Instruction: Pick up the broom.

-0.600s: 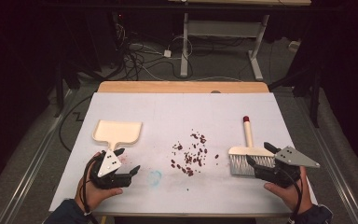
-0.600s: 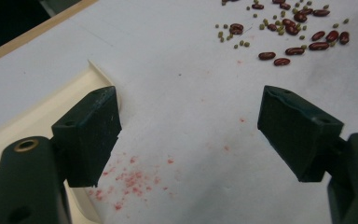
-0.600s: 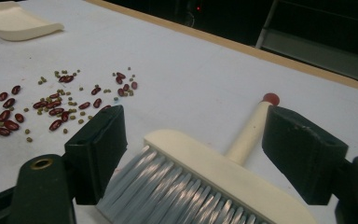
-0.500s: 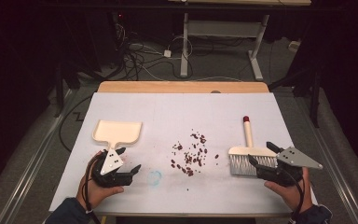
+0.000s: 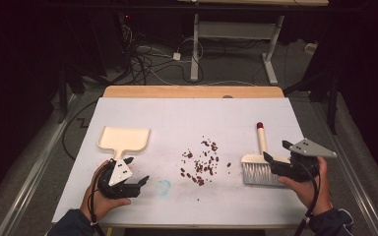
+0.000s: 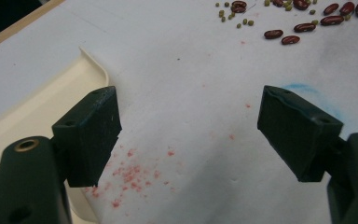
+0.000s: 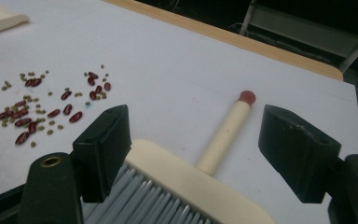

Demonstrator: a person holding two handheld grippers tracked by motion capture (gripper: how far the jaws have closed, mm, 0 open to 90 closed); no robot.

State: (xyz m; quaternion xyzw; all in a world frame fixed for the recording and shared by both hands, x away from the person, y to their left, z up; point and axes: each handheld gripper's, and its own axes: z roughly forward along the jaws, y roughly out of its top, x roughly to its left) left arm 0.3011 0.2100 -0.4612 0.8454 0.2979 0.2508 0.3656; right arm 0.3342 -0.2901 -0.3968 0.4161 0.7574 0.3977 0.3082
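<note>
Wide-open fingers of the right gripper [image 7: 193, 149] straddle the brush [image 7: 191, 182] on the bench [image 5: 187, 113]; the left gripper [image 6: 189, 135], fingers equally wide and empty, rests beside the dustpan [image 6: 32, 116], beans [image 5: 200, 160] between them.

A dustpan [image 5: 124, 139] is lying on the left part of the table [image 5: 187, 110], its handle pointing toward the person. The left gripper [image 5: 139, 183] is sitting just in front of that handle, near the front edge. A scatter of beans [image 5: 201, 160] is lying around the middle of the table, well apart from the dustpan. To the right of the beans a brush [image 5: 259, 162] is lying flat, its handle pointing away from the person and its bristles toward the front edge. The right gripper [image 5: 277, 152] is hovering at the brush's right side, over the brush head.
</note>
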